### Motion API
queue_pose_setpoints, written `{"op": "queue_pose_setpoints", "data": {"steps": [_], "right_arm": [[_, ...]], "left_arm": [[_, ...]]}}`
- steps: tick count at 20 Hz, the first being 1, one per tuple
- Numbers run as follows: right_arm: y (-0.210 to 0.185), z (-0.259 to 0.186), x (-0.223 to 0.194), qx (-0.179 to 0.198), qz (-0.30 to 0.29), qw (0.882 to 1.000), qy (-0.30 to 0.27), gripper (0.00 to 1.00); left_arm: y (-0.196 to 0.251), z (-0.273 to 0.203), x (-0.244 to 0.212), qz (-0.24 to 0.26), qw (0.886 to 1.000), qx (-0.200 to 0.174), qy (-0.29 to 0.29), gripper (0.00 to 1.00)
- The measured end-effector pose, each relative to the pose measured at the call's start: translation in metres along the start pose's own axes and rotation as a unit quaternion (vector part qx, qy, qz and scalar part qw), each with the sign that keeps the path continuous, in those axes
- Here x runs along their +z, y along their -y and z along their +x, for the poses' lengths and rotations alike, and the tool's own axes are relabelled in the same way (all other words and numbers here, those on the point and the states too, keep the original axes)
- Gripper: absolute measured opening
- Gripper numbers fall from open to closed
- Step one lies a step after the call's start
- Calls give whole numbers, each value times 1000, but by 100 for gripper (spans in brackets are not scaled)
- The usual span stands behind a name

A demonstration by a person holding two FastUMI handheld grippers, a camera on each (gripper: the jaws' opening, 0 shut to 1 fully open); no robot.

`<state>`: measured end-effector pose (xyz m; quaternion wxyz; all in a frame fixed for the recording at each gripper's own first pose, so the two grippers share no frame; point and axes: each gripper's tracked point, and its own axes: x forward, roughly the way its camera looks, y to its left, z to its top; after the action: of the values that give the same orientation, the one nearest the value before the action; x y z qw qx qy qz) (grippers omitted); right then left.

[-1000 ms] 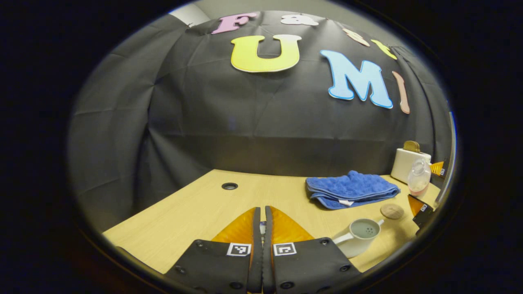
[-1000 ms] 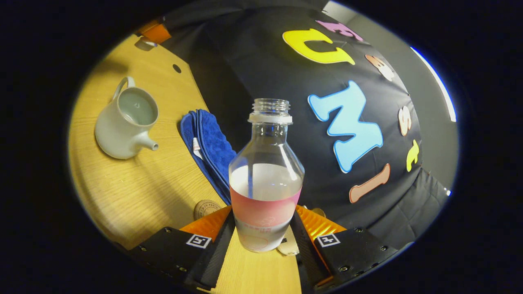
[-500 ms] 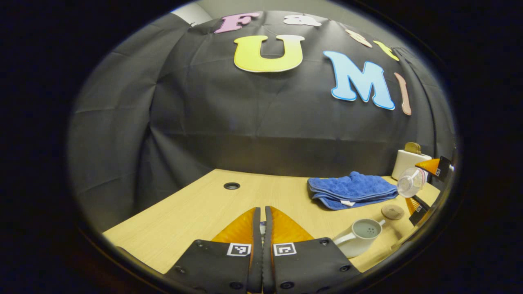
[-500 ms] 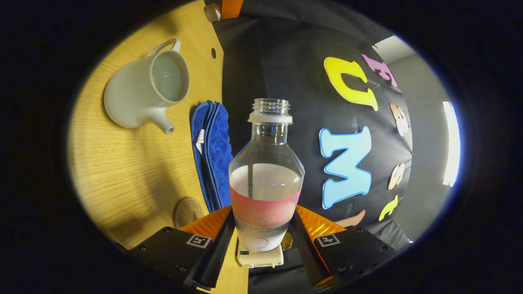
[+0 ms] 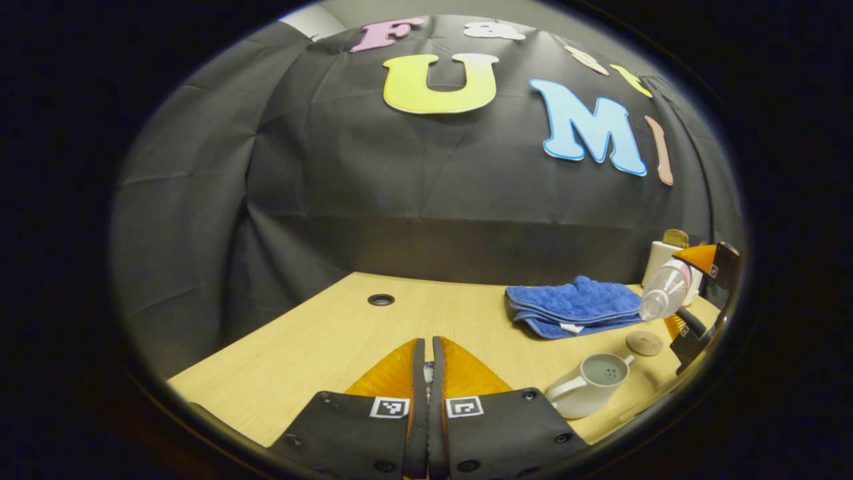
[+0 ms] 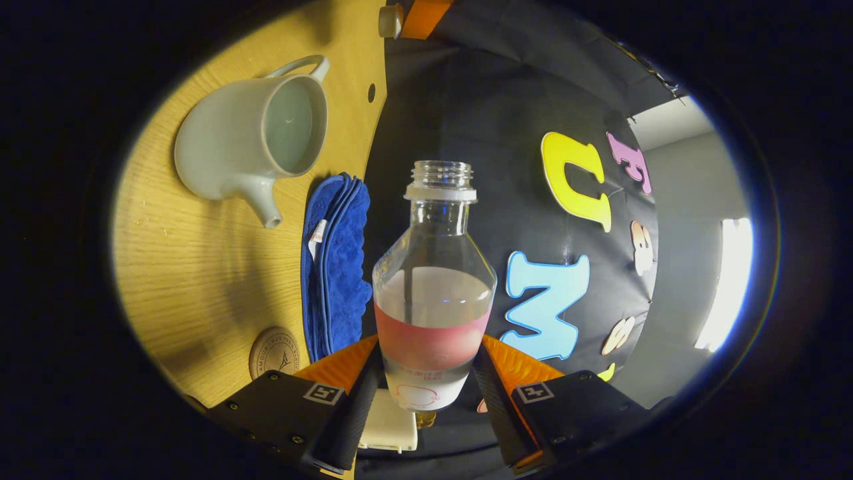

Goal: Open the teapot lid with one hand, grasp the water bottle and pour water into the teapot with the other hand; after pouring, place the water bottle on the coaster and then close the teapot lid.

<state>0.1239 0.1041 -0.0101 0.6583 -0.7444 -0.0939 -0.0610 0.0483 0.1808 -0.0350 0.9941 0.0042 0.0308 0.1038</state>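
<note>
The white teapot (image 5: pixel 590 393) stands on the table with its lid off, a little water inside; it lies at upper left in the right gripper view (image 6: pixel 253 143). My right gripper (image 6: pixel 430 347) is shut on the clear water bottle (image 6: pixel 433 293) with a pink label, uncapped and about half full. In the left gripper view the bottle (image 5: pixel 663 290) hangs tilted, mouth down-left, above the round coaster (image 5: pixel 644 343) and right of the teapot. My left gripper (image 5: pixel 428 341) is shut on a small pale piece, the teapot lid (image 6: pixel 390 20), held left of the teapot.
A folded blue cloth (image 5: pixel 576 307) lies behind the teapot and coaster (image 6: pixel 274 353). A white box (image 5: pixel 660 257) stands at the table's far right corner. A cable hole (image 5: pixel 380 299) sits near the back edge of the wooden table (image 5: pixel 320 347).
The right gripper has rolled the bottle further over and carried it toward the teapot, which has grown larger in its view. The left gripper has stayed almost still.
</note>
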Motion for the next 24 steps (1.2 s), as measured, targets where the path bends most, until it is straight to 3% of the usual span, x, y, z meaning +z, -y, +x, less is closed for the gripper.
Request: {"op": "queue_pose_setpoints", "data": {"steps": [24], "right_arm": [[10, -1, 15, -59, -87, 993, 49, 78]], "left_arm": [[-3, 3, -8, 6, 1000, 2, -15, 7]]}}
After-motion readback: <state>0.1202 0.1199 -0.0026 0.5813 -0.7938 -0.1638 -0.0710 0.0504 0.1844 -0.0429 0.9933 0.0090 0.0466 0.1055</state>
